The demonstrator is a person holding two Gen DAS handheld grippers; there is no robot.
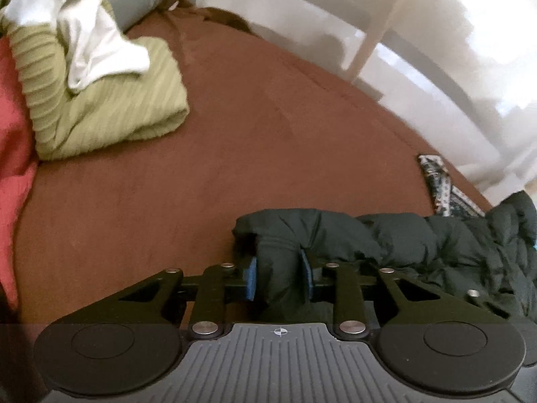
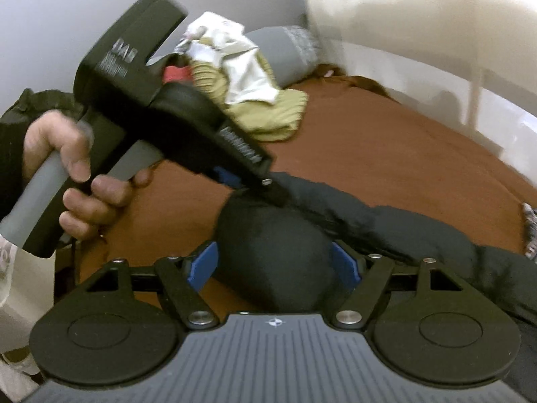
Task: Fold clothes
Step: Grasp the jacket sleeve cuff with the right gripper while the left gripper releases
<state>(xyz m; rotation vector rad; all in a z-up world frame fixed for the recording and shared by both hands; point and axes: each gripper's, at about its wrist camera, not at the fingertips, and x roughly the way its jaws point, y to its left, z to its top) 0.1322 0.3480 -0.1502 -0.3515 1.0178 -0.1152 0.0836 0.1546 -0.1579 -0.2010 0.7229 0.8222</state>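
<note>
Item: dark puffy quilted jacket [image 1: 419, 245], bunched at the near edge of the rust-brown bed cover [image 1: 268, 134], unfolded. Left gripper [image 1: 278, 277] and right gripper [image 2: 275, 265] each pinch 1 fold. Far corner: green ribbed knit [image 1: 110, 104] roughly folded, white garment [image 1: 87, 33] crumpled atop. Folding incomplete.

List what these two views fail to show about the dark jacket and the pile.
- Dark jacket: full shape unknown; cut off at the right edge in both wrist views.
- Its part between the left tool pads: hidden by bunched fabric.
- Red item in the clothes pile: mostly hidden behind the left tool, blurred.
</note>
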